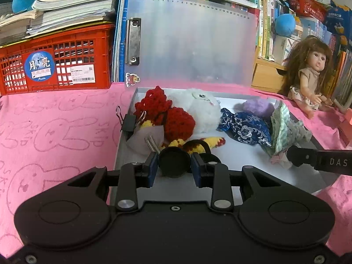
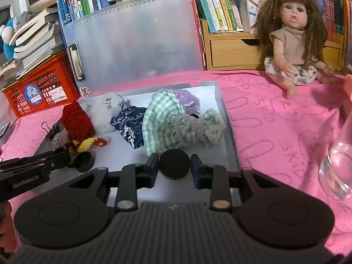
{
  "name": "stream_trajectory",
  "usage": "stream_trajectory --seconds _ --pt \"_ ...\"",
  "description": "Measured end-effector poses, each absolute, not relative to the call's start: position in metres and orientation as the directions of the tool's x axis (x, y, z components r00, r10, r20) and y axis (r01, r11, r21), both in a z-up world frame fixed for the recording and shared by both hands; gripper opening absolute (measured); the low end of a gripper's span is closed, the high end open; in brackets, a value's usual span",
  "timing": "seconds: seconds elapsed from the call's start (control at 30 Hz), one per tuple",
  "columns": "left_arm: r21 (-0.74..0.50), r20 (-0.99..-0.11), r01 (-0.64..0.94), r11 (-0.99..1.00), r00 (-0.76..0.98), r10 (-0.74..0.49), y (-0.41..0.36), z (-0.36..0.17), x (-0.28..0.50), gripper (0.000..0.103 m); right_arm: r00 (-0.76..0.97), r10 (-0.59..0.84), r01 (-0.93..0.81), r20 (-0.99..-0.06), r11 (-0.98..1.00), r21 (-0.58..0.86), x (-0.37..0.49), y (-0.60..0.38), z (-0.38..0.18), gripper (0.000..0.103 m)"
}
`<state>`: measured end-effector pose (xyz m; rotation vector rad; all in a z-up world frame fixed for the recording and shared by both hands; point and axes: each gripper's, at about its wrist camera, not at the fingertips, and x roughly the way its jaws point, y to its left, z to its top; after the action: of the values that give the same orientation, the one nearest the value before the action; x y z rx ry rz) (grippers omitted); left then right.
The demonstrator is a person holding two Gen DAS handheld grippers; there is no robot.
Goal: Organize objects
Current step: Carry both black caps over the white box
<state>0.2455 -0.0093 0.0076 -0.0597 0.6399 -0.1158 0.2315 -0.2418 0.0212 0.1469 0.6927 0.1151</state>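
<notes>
An open shallow white box (image 1: pixel 242 160) lies on the pink cloth, its frosted lid (image 1: pixel 193 44) standing upright behind. Inside lie a red and yellow crochet toy (image 1: pixel 173 118), a white plush (image 1: pixel 202 107), a blue patterned pouch (image 1: pixel 244 127), a purple plush (image 1: pixel 256 106) and green checked cloth (image 2: pixel 160 118). My left gripper (image 1: pixel 175 160) is shut on a black round disc (image 1: pixel 174 162) over the box's near left part. Over the near right part of the box (image 2: pixel 228 132), my right gripper (image 2: pixel 175 165) is shut on a second black disc (image 2: pixel 174 167).
A black binder clip (image 1: pixel 128 122) grips the box's left wall. A red crate (image 1: pixel 55 61) under stacked books stands at the back left. A long-haired doll (image 2: pixel 294 44) sits at the back right before a wooden drawer unit (image 2: pixel 233 50). A clear glass object (image 2: pixel 338 167) is at the right.
</notes>
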Motion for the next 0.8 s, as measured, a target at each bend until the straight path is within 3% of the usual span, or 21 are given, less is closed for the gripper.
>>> stream_trajectory --seconds 0.33,0.47,0.8 --pt "-0.09 -0.571 0.13 0.987 0.805 -0.158 -0.015 0.013 0.248 0.031 0.756 0.234 -0.11 -0.611 0.966 0.233 0.238 -0.236 0.026 0.036" --pt "-0.039 -0.584 0.161 0.986 0.797 -0.153 -0.026 0.011 0.246 0.031 0.748 0.249 -0.147 -0.615 0.966 0.213 0.237 -0.226 0.027 0.036" --pt "-0.047 -0.601 0.166 0.985 0.783 -0.16 -0.029 0.005 0.248 0.031 0.731 0.252 -0.176 -0.634 0.967 0.182 0.237 -0.215 0.022 0.037"
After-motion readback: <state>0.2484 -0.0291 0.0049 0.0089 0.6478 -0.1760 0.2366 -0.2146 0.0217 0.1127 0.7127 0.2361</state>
